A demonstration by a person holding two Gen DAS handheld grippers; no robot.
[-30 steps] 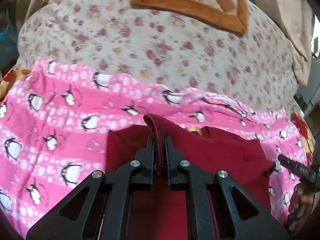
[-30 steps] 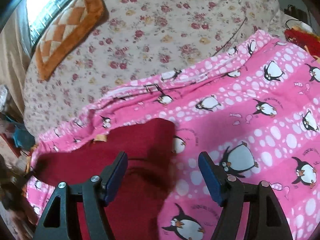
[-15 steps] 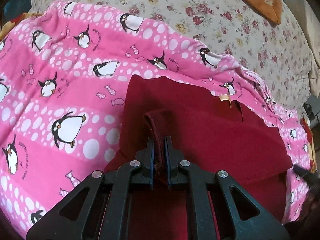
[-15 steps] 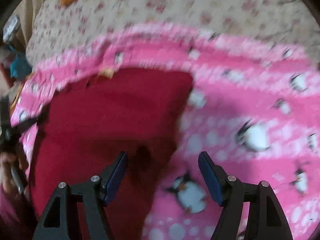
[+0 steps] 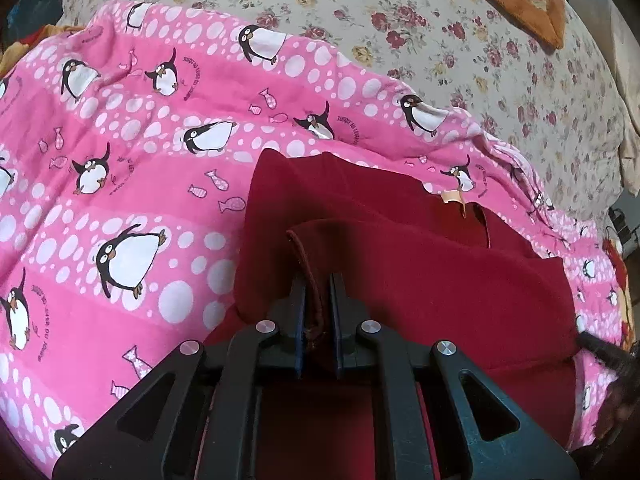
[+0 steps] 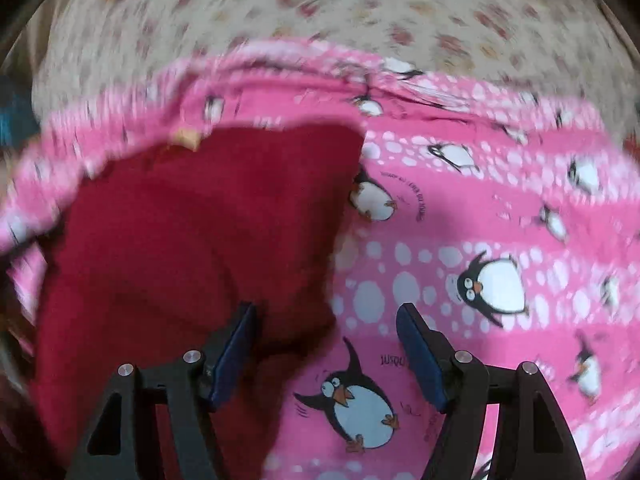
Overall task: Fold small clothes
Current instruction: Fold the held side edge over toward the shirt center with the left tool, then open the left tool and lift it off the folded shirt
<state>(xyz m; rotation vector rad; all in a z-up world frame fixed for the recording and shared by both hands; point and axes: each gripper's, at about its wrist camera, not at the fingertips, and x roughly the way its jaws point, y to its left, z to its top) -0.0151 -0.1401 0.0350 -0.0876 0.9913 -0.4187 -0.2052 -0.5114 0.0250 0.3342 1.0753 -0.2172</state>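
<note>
- To the left of my left tongs (image 5: 319, 300) the pink penguin blanket (image 5: 120, 184) lies bare and broad, reaching to its far edge, where the floral bedsheet (image 5: 400, 28) begins.
- The dark red garment (image 5: 440, 280) lies on that blanket; its left edge runs just beside the bare pink and its far edge stops short of the blanket's rim.
- My left tongs are pressed together on a hemmed fold of the garment, lifted above the layer beneath, fingers pointing forward and slightly downward over the cloth.
- A tan label (image 5: 452, 197) shows at the garment's far edge.
- In the right view, which is blurred, the dark red garment (image 6: 192, 248) fills the left half; its right edge falls between my fingers.
- My right tongs (image 6: 326, 344) are spread wide, gripping nothing, the left finger over red cloth, the right over the pink penguin blanket (image 6: 500, 220).
- Right of them, open blanket continues.
</note>
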